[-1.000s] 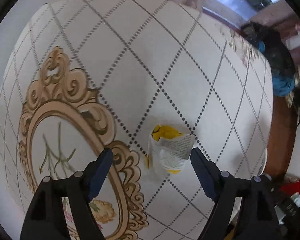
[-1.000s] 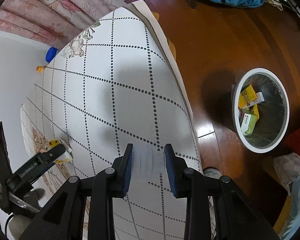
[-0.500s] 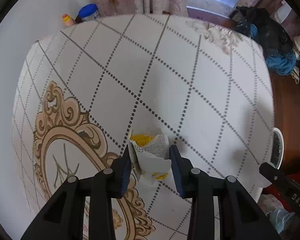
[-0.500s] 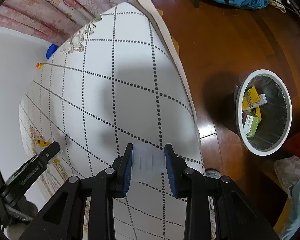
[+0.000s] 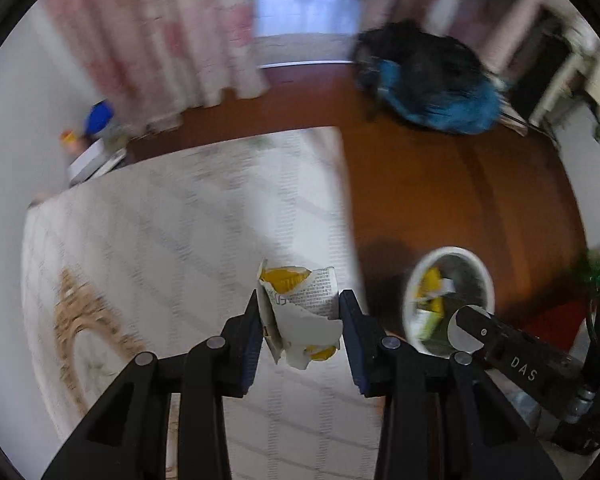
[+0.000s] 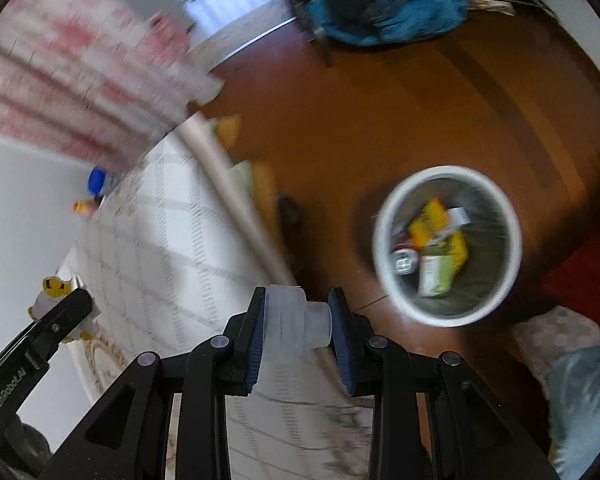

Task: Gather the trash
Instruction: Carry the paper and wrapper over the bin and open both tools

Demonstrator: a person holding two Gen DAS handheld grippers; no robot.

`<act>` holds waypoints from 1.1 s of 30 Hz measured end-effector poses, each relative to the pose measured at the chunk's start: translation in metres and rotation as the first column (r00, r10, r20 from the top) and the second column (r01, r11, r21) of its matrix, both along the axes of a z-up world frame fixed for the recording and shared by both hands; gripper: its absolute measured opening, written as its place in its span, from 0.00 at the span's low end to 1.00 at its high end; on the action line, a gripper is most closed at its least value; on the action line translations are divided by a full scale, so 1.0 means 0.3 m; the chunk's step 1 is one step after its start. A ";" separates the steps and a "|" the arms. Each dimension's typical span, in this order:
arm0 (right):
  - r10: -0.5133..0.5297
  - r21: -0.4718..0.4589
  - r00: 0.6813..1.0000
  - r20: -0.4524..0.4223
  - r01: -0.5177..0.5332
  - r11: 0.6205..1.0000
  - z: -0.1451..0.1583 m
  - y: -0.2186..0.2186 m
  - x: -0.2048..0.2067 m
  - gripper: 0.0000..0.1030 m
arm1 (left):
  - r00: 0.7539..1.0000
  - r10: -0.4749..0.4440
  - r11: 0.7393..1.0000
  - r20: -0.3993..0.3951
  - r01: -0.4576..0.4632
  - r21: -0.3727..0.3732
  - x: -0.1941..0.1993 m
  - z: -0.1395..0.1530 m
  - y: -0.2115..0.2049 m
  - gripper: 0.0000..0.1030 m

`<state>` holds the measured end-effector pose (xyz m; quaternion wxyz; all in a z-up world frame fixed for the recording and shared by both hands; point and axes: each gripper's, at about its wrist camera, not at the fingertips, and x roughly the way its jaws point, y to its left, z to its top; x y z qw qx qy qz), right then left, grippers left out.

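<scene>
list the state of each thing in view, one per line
left gripper: shut on the torn yellow-and-white wrapper
torn yellow-and-white wrapper: crumpled, held clear of the table
right gripper: shut on the clear plastic piece
clear plastic piece: clamped between the pads, off the table
trash bin: upright on the floor, open top, partly filled with packaging
tablecloth: spread flat on the table

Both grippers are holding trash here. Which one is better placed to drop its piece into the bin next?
Probably the right gripper: its translucent plastic piece is at the table's edge, with the white bin open just ahead. The left gripper, clamping the torn yellow wrapper, is over the tablecloth.
</scene>
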<state>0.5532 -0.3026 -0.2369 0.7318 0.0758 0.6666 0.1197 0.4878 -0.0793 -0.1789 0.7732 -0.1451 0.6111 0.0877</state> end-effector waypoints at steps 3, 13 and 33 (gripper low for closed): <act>-0.085 -0.037 0.996 0.006 0.085 0.996 0.000 -0.199 0.034 0.31 | 0.998 -0.070 0.996 0.003 0.070 -0.047 0.079 -0.027 -0.132 0.32; -0.277 -0.113 0.956 -0.101 0.266 0.957 -0.410 -0.659 0.119 0.31 | 0.956 -0.286 0.941 -0.067 0.267 -0.208 0.320 -0.378 -0.598 0.34; -0.269 -0.216 0.960 -0.083 0.246 0.945 -0.594 -0.754 0.087 0.97 | 0.917 -0.358 0.933 -0.177 0.357 -0.037 0.332 -0.556 -0.729 0.97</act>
